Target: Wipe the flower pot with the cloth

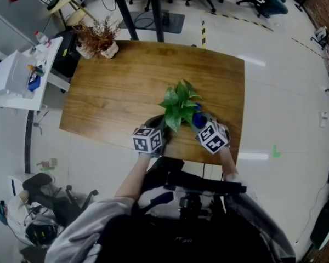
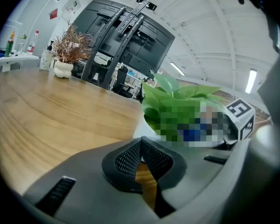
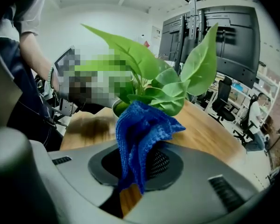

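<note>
Flower pot [image 2: 137, 131]: at the counter's [image 1: 126, 81] near edge, between our grippers. Left gripper [image 2: 141, 143]: fingers pressed together, empty, tips just beside the pot, probably to steady it. Right gripper [image 3: 141, 164]: fingers clenched on our blue cloth [image 3: 140, 129], close to the pot for wiping.

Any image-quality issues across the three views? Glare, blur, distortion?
Head view: strong fisheye, the table edges bow, and bright light streaks glare off the floor. Left gripper view: dark vignette at the corners, and a mosaic patch covers part of the plant. Right gripper view: the cloth is sharp, and a mosaic patch sits left of the leaves.
</note>
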Demonstrator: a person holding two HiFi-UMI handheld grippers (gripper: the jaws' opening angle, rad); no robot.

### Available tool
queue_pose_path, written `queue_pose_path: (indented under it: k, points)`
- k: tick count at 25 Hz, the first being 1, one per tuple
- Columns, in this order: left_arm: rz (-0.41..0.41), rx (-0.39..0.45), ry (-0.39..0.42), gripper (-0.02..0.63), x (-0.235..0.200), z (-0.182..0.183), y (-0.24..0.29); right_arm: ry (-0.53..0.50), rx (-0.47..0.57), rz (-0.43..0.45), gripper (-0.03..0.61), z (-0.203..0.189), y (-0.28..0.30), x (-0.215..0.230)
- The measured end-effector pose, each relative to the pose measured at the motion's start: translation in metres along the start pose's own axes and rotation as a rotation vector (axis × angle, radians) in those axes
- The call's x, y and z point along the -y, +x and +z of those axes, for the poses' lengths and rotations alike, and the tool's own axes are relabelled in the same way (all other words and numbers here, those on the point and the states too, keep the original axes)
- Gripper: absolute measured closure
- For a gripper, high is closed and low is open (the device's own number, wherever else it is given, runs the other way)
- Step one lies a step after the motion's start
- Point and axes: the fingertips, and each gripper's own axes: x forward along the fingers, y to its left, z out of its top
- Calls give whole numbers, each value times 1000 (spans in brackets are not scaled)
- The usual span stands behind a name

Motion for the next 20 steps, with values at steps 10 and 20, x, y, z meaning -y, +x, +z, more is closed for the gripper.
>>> queue_pose_path:
  k: [10, 20]
  points:
    - [-7, -7, -7, 613, -2, 1, 7, -71, -76, 106, 499, -2, 23, -57]
    - [-31, 3, -26, 612, -3, 4, 5, 104, -71, 51, 498, -20, 3, -35]
